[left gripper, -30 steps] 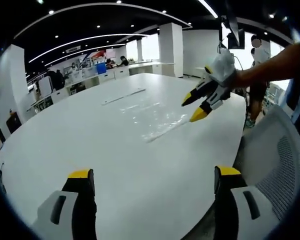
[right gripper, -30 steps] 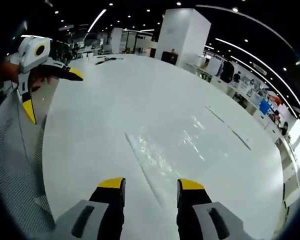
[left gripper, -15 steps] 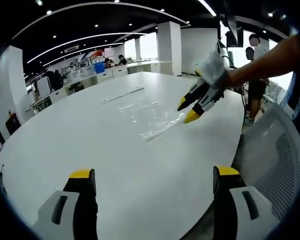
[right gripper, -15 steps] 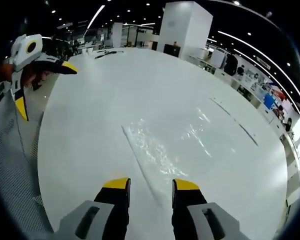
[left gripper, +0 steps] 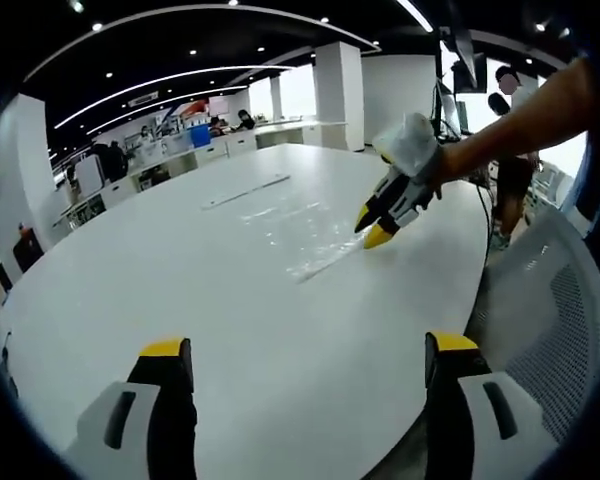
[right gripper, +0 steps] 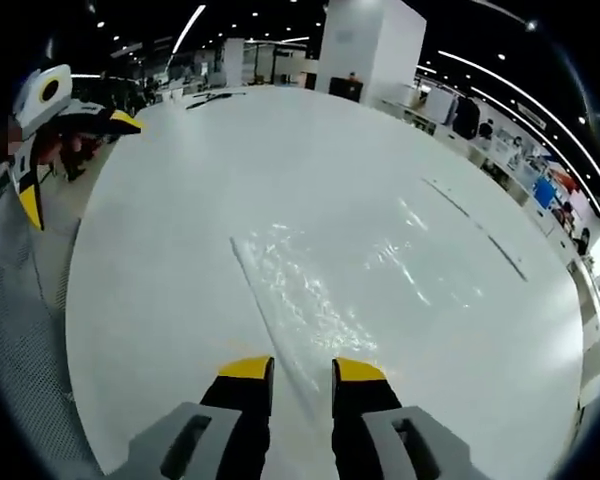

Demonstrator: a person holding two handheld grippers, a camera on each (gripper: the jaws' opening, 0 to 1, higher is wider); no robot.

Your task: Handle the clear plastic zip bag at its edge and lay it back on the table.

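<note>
on the white table in the left gripper view, the clear bag lies flat, the right gripper at its near edge, jaws almost together; left gripper gapes wide, holding nothing. right gripper view: narrowed jaws straddle the bag's edge strip; grip unclear.
</note>
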